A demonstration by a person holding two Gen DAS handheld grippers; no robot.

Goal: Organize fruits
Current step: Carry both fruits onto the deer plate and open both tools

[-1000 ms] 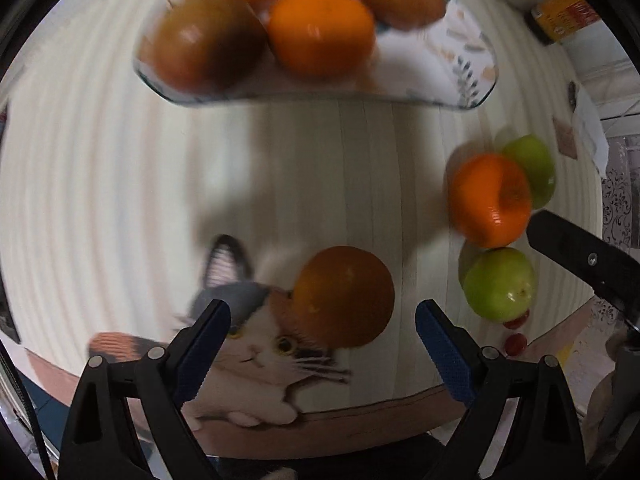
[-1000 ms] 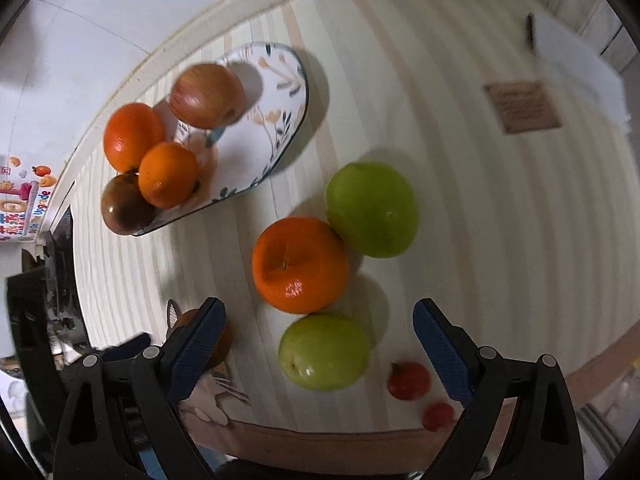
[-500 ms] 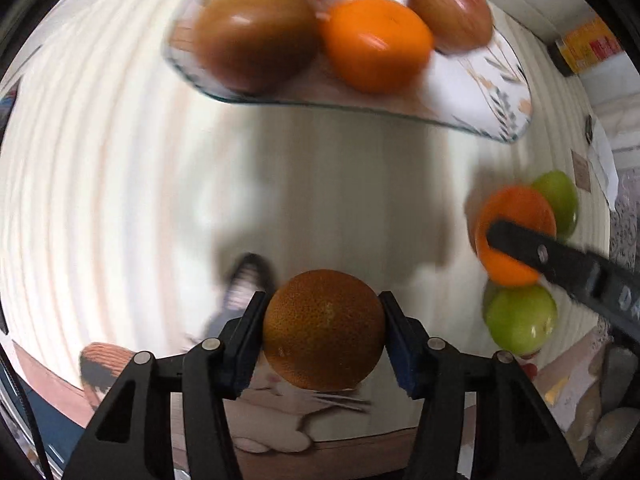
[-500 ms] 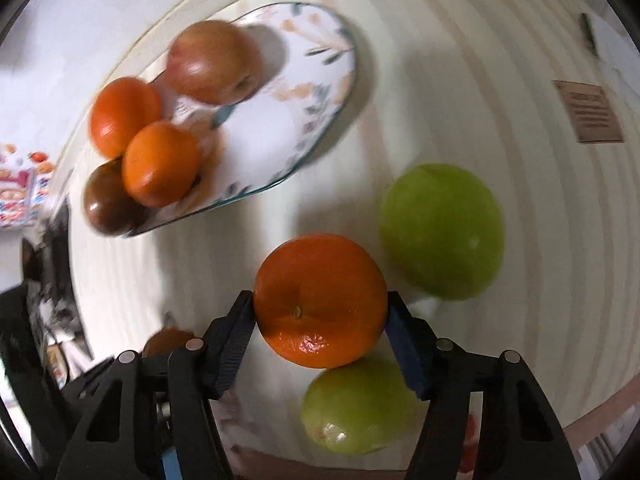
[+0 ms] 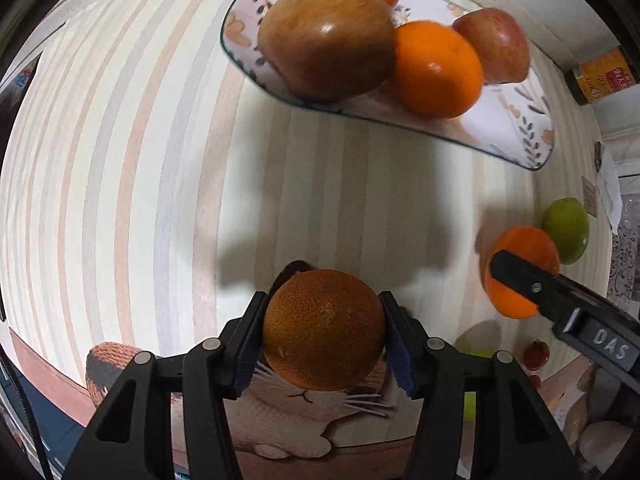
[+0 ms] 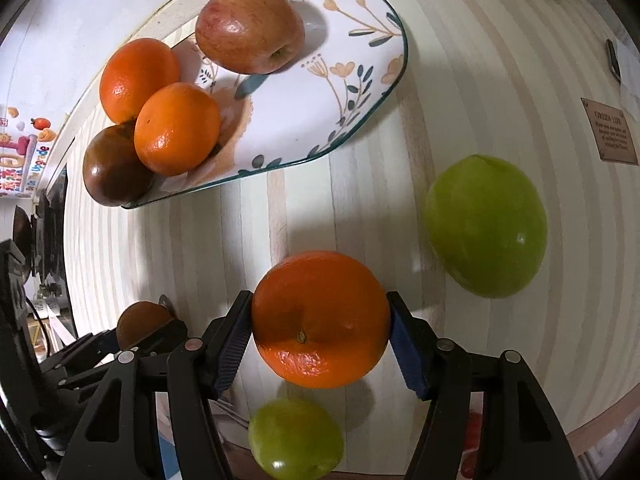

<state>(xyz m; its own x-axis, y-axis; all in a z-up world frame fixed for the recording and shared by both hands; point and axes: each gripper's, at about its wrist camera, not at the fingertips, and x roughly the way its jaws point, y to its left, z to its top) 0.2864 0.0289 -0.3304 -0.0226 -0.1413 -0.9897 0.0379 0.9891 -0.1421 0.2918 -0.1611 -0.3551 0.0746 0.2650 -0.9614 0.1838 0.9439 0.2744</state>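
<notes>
Right wrist view: white oval floral plate (image 6: 360, 80) bearing four fruits, two green apples (image 6: 486, 226) loose on striped cloth, right gripper (image 6: 320, 332) clamped on bright orange (image 6: 320, 318), left gripper (image 5: 322, 338) on dull brownish orange (image 5: 324, 328); carrying step, next likely lifting both toward plate.

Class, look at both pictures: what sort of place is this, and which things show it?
Probably a home kitchen or dining table: a striped tablecloth, a flower-patterned plate of oranges and apples, and a dark jar with a yellow label by the wall.
</notes>
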